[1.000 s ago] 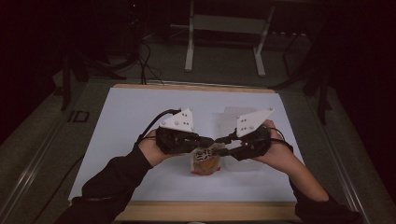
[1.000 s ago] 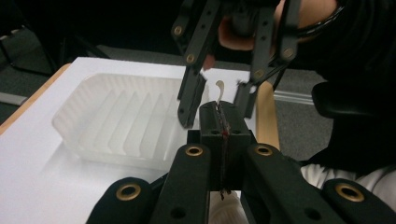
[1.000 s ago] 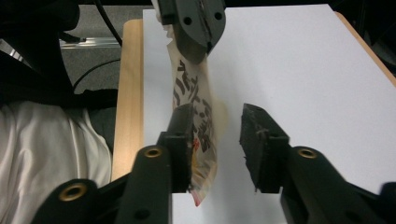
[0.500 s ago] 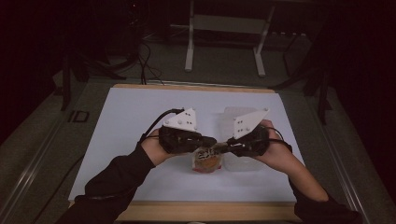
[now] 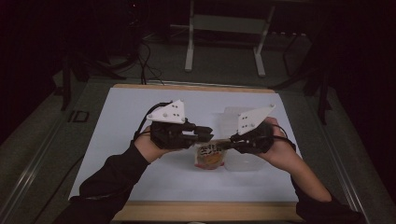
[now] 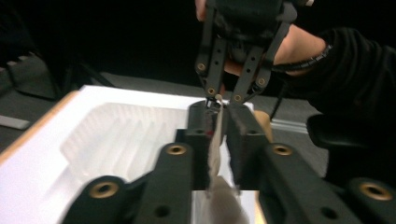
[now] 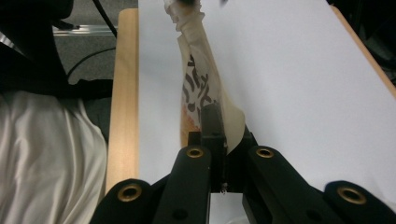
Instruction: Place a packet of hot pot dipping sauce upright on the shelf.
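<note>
Over the near half of the white worktop (image 5: 140,121), about midway between its left and right edges, both grippers hold one small snack packet (image 5: 209,156) between them. The left gripper (image 5: 208,135) comes in from the left with its jaws closed narrow on the packet's upper edge; in the left gripper view the thin pale film (image 6: 215,140) stands upright, pinched between the two black pads. The right gripper (image 5: 225,143) comes in from the right and meets the same edge, its jaws likewise clamped on the film; in the right gripper view the packet (image 7: 203,88) runs away from the jaws as a twisted strip with dark printed characters and an orange patch, its far end bunched at the top of that view. In the left gripper view the right gripper (image 6: 219,99) hangs just beyond the left one's jaw tips, the two nearly touching at the packet's top. The packet's lower part hangs toward the worktop, not far from the wooden near edge (image 5: 205,211). A clear plastic tray (image 5: 240,161) lies on the worktop just to the right of the packet, under the right hand (image 5: 278,149); its ribbed wall (image 6: 116,135) shows beside the left gripper's jaws. The left hand (image 5: 152,144) grips its tool from behind.
</note>
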